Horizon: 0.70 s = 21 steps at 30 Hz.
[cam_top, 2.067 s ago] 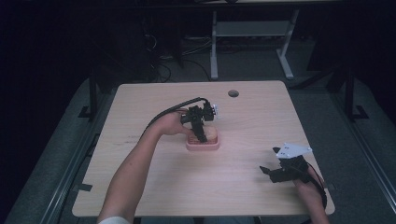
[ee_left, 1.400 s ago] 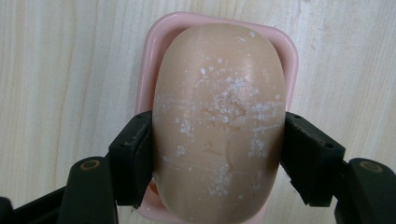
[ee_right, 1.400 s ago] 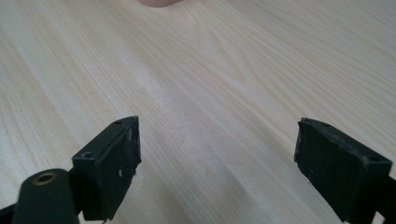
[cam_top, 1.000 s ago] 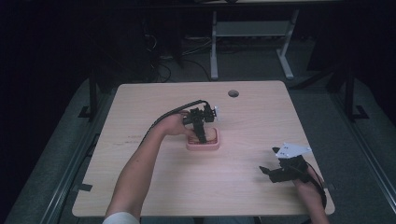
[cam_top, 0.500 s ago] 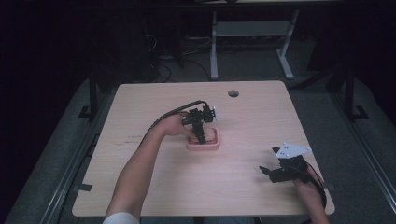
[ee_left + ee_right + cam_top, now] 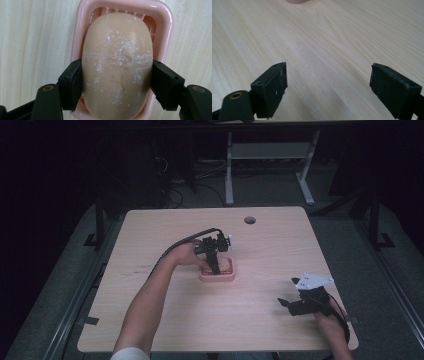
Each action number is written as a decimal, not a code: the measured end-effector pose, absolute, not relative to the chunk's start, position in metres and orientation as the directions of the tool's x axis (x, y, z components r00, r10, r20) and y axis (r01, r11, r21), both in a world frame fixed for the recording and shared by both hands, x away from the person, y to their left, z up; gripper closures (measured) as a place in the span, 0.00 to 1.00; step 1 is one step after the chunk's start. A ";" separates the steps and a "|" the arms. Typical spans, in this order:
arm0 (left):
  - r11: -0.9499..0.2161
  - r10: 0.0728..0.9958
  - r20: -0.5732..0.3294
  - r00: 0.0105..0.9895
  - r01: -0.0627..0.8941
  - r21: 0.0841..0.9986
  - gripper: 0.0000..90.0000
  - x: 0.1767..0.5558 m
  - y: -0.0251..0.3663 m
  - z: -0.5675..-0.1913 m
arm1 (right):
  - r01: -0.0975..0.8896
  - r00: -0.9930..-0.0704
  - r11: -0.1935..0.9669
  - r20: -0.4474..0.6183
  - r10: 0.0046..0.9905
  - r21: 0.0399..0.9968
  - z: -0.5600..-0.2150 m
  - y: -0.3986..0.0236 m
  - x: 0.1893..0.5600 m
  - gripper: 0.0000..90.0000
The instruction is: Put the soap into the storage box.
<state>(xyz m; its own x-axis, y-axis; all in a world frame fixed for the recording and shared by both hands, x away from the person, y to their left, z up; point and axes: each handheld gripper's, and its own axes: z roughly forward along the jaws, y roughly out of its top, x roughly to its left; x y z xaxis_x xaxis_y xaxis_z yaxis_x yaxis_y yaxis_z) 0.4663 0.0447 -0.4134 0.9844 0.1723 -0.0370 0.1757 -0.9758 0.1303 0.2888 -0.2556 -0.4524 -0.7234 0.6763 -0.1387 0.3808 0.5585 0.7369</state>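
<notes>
Pink plastic marks the middle of the high view: a soap dish [image 6: 218, 270] sits near the centre of the wooden table [image 6: 150, 320], and the left gripper [image 6: 215, 264] stands over it, pointing down into it. Two seconds ago this gripper covered the dish at about the same spot; since then the hand [image 6: 187, 254] has shifted only slightly toward the far side, and the dish has not moved. That reads to me as the grasp settling, not yet a lift. The right gripper [image 6: 295, 304] lies well apart, near the right front corner, and has stayed where it was.

Seen from the left gripper view, the bar of soap [image 6: 117, 65] lies lengthwise in the dish [image 6: 80, 25], filling most of it, its tan surface flecked with white residue. The two black fingers [image 6: 71, 87] press against the bar's long sides, one on each flank around its nearer half, so the soap is pinched between them. Whether the bar has left the dish floor I cannot tell; its near end overhangs the near rim in this picture.

From the right gripper view, the fingers [image 6: 272, 87] are spread wide over bare wood with nothing between them. A sliver of pink, the dish [image 6: 297, 1], peeks in at the far edge.
</notes>
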 end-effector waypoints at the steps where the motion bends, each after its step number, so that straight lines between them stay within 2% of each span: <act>1: -0.976 0.172 -0.037 0.984 0.175 0.129 0.35 0.466 0.045 -0.413 | 0.380 -0.724 0.559 -0.139 0.676 0.737 -0.452 -0.256 0.289 0.16; 21: -0.977 0.175 -0.033 0.984 0.178 0.121 0.35 0.465 0.045 -0.413 | 0.380 -0.724 0.558 -0.138 0.676 0.737 -0.452 -0.256 0.289 0.16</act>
